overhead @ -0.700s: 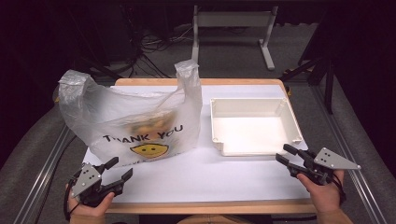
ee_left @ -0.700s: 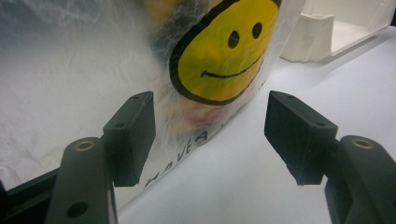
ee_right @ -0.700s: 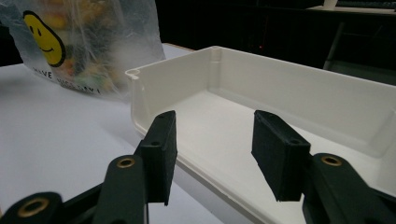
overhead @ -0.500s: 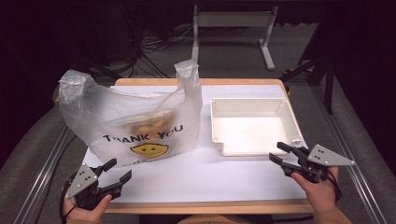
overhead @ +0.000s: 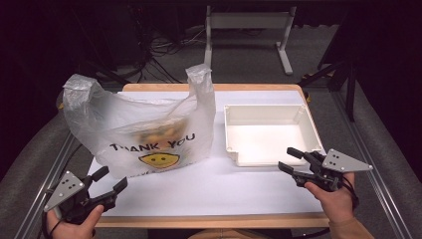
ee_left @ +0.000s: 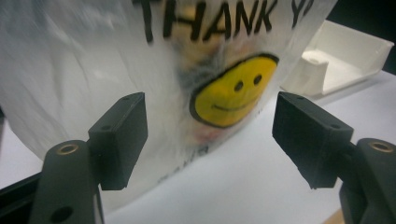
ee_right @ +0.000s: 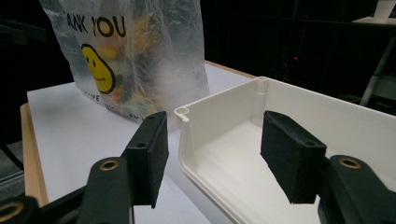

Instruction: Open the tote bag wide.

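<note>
A translucent plastic bag (overhead: 144,127) printed "THANK YOU" with a yellow smiley stands upright on the left half of the white table (overhead: 214,184), with blurred colourful items inside. To its right lies an empty white tray (overhead: 268,132). My left gripper (overhead: 110,179) is open near the front left corner, just in front of the bag (ee_left: 224,88), nothing between its jaws. My right gripper (overhead: 288,160) is open at the tray's front right corner, pointing left toward the tray (ee_right: 224,135) and the bag (ee_right: 135,56).
The table's wooden front edge (overhead: 209,220) runs between my hands. Metal rails (overhead: 45,174) flank both sides of the table. A white metal stand (overhead: 249,25) and cables sit on the dark floor beyond the far edge.
Both hands have shifted slightly toward the near edge of the table. The bag and tray have not moved, and both grippers stay open.
</note>
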A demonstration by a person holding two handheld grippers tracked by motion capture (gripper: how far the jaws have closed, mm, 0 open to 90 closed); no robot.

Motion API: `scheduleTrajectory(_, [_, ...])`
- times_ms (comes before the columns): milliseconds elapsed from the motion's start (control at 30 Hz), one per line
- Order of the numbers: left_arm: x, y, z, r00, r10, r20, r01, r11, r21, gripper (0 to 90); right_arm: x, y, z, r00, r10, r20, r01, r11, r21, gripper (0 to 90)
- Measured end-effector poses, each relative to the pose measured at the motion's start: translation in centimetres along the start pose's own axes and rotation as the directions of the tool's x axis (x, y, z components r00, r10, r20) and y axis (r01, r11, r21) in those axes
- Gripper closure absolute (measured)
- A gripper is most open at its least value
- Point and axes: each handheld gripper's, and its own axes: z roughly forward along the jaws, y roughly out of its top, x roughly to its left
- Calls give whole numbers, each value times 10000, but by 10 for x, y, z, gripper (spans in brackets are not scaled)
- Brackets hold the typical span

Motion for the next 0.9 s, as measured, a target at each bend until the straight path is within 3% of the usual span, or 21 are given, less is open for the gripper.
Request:
scheduleTrajectory(133, [5,14,-1,9991,-171,-377,161,9995,-278,208,1,-1,1,10000,53,-80,-53,10000,-27,419])
scheduleTrajectory(367, [15,35,-5,9945,-2,-1045,-69,9977,-675,181,4,-5,5,9996,102,-260,-101,9999,48,402])
scheduleTrajectory(533, [24,45,-1,9933,97,-1151,-181,9972,-720,177,6,-5,6,9995,106,-284,-103,9999,75,397])
scheduleTrajectory(633, [31,50,4,9945,64,-1048,-161,9956,-918,178,7,-6,7,9994,59,-332,-55,9999,100,397])
scheduleTrajectory(733, [41,51,13,9990,-218,-382,178,9947,-1016,180,7,-6,8,9995,20,-305,-16,9999,143,400])
scheduleTrajectory(833, [43,49,23,9993,15,-361,-44,9966,-823,183,7,-5,8,9994,68,-338,-64,9999,104,401])
scheduleTrajectory(867, [43,48,26,9999,58,-154,-69,9973,-725,199,7,-5,8,9995,101,-314,-98,9999,98,401])
scheduleTrajectory(900, [44,46,28,9999,100,31,-97,9976,-681,272,6,-4,8,9992,156,-372,-154,9999,71,401])
